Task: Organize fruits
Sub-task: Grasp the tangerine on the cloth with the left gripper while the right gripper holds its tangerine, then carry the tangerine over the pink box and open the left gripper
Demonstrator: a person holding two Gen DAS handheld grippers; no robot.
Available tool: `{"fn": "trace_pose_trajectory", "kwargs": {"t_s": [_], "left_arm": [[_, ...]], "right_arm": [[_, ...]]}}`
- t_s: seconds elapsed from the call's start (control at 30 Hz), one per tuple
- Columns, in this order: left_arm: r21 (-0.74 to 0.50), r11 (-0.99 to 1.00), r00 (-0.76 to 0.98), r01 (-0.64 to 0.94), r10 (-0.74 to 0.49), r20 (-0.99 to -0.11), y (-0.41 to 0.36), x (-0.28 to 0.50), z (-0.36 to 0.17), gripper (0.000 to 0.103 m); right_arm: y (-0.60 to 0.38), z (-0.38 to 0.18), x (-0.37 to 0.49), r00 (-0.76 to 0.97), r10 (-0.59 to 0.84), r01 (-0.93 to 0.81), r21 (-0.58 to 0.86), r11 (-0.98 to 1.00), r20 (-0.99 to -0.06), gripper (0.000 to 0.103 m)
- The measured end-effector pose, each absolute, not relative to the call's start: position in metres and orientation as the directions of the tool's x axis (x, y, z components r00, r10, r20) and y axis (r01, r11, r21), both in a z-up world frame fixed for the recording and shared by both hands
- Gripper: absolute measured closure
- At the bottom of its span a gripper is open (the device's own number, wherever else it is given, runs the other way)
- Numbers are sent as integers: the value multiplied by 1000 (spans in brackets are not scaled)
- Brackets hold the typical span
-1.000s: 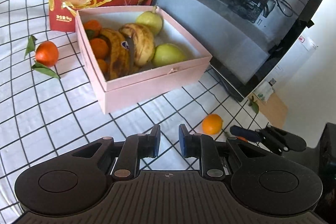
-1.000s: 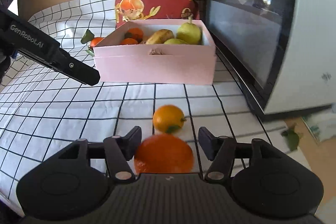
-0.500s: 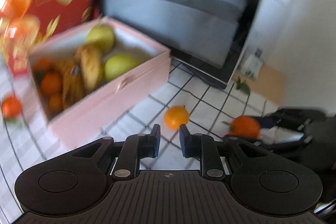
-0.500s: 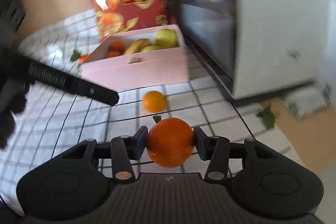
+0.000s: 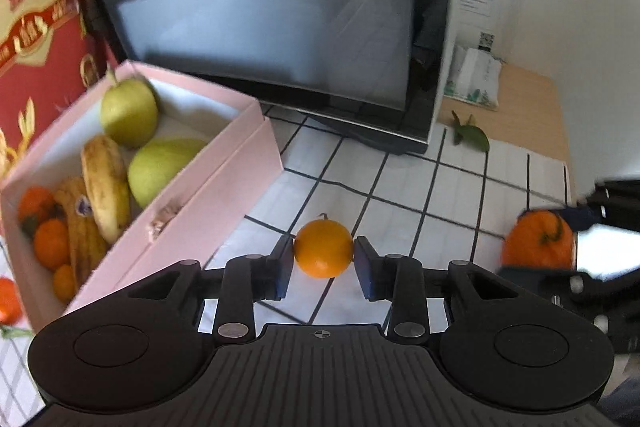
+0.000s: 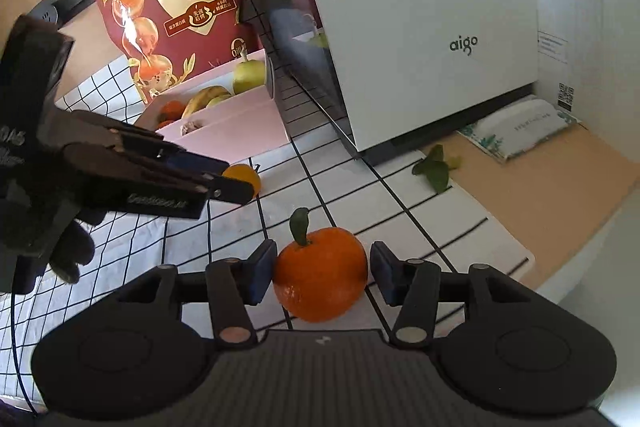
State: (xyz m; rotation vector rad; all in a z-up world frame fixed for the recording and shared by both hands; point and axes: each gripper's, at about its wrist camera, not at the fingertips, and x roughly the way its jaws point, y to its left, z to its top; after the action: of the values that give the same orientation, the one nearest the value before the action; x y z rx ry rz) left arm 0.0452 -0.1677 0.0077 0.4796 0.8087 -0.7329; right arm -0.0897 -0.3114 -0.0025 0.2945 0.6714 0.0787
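Currently the left gripper (image 5: pixel 323 267) has just been opening, and its pads now bracket a small orange (image 5: pixel 323 247) resting on the desk (image 5: pixel 404 187); whether the pads touch the peel cannot be told. Centre the fruit between both pads, then close gently, since the round skin can roll out. The right gripper (image 6: pixel 322 275) stands slightly spread around a leafed tangerine (image 6: pixel 320 279), its left pad touching the peel and the right pad just clear. Carry each fruit to the pink box (image 5: pixel 208 211), ahead and left of the left gripper, and release low.
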Motion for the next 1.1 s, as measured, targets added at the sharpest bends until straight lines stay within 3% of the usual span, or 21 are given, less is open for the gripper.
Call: {"fn": "trace_pose_trajectory", "kwargs": {"t_s": [0.27, 0.6, 0.77, 0.97, 1.1], "left_arm": [[-12, 729, 457, 685, -443, -771, -150, 53, 9, 66], [-118, 812, 478, 572, -446, -756, -77, 18, 20, 66], [-168, 836, 542, 523, -478, -692, -57, 19, 51, 66], [-140, 872, 667, 469, -454, -590, -47, 50, 97, 66], [-132, 917, 691, 376, -372, -620, -41, 98, 101, 66]], "right_arm": [[-297, 2, -90, 768, 145, -15, 208, 978, -624, 56], [-270, 14, -52, 756, 278, -153, 254, 955, -592, 56], [-260, 25, -46, 750, 312, -212, 234, 949, -584, 56], [-261, 34, -49, 759, 294, -218, 198, 955, -580, 56], [-265, 38, -51, 773, 286, -204, 205, 957, -566, 56]]}}
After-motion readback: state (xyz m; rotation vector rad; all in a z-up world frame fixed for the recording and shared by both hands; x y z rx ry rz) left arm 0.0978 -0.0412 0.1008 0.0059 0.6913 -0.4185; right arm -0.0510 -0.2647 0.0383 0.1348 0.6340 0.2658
